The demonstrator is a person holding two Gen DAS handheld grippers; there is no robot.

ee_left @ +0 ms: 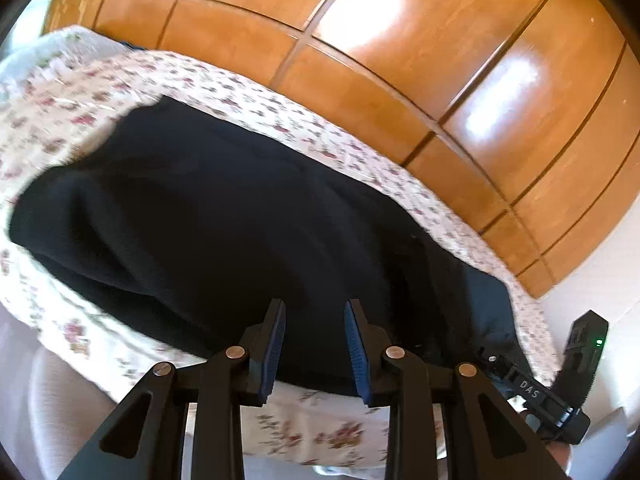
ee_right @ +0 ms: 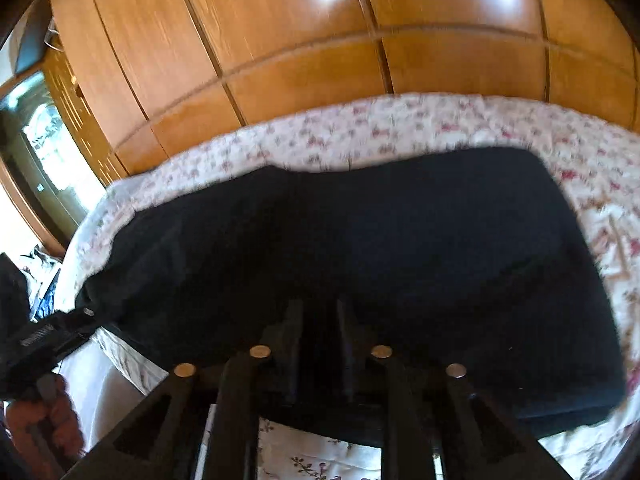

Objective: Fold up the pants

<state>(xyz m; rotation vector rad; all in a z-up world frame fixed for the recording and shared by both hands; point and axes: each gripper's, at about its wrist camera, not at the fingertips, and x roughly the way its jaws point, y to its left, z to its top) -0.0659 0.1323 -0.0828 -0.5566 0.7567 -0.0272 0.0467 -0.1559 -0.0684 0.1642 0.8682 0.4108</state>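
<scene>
The black pants (ee_left: 240, 216) lie folded lengthwise on the floral bedspread (ee_left: 304, 436). My left gripper (ee_left: 315, 312) is open and empty, its blue pads above the near edge of the pants. In the right wrist view the pants (ee_right: 360, 240) fill the middle of the bed. My right gripper (ee_right: 318, 308) is open over their near edge, with nothing between the fingers. The right gripper also shows in the left wrist view (ee_left: 560, 384) at the far right, next to the pants' end.
A wooden wardrobe (ee_left: 400, 60) stands right behind the bed. The bedspread (ee_right: 400, 124) shows around the pants on all sides. The left gripper and a hand show at the left edge of the right wrist view (ee_right: 44, 340).
</scene>
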